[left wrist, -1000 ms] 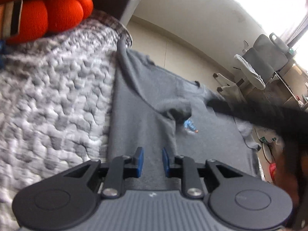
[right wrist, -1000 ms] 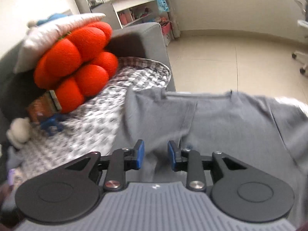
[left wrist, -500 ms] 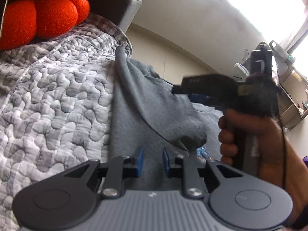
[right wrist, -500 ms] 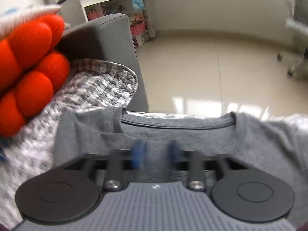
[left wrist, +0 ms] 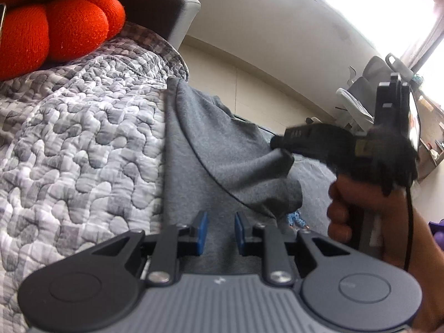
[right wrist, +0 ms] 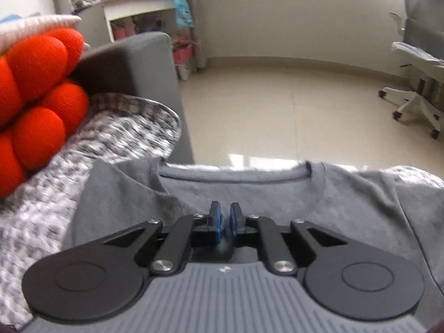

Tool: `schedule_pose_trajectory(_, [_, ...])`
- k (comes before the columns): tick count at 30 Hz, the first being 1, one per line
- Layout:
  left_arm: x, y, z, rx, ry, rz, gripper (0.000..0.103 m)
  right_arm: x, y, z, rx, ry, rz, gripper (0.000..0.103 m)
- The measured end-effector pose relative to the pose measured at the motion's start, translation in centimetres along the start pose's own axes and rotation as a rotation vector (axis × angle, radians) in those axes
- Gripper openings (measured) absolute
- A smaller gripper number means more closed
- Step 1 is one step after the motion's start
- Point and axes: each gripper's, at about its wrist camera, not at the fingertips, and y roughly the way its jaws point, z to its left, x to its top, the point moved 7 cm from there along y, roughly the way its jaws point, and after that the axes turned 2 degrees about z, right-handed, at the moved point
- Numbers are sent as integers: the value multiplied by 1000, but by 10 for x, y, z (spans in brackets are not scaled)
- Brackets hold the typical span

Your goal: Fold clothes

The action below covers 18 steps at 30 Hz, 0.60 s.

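I have the grey T-shirt (right wrist: pixel 277 194) spread over the quilted grey cover (left wrist: pixel 77 144) of the sofa, filling the lower centre of both wrist views, collar along the far edge in the right wrist view. My right gripper (right wrist: pixel 225 217) sits low centre in its frame, just short of the collar; its jaws are opening from a narrow gap, and I cannot tell for certain whether cloth is pinched between the blue pads. In the left wrist view it shows at mid right, its tip at a raised fold of sleeve (left wrist: pixel 249 166). My left gripper (left wrist: pixel 220 227) hovers over the shirt body at lower centre, jaws a little apart with nothing between them. To do this fold well, I think I should make sure the right pads bite only the top layer near the shoulder, carry it across flat, and use the left to pin the body so the crease stays straight. The orange knot cushion (left wrist: pixel 55 27) at upper left is clear of the work.
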Motion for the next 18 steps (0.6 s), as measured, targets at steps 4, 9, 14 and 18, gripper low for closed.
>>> schedule_pose_trajectory(4, [4,-5,3,-18,-10,7,24,5,-19,-5,36,15,-12,28])
schedule_pose_trajectory(9, [9,-13,7,-34,-24,-12,28,-12,-41,-7,149,46,65,41])
schedule_pose_trajectory(14, [4,-1,9,-21,-44,12,28,-36,-40,4,250,97,157,14])
schedule_pose_trajectory(18, [4,-3,8,-13,-28,9,28,-43,-53,10,186,29,160,9])
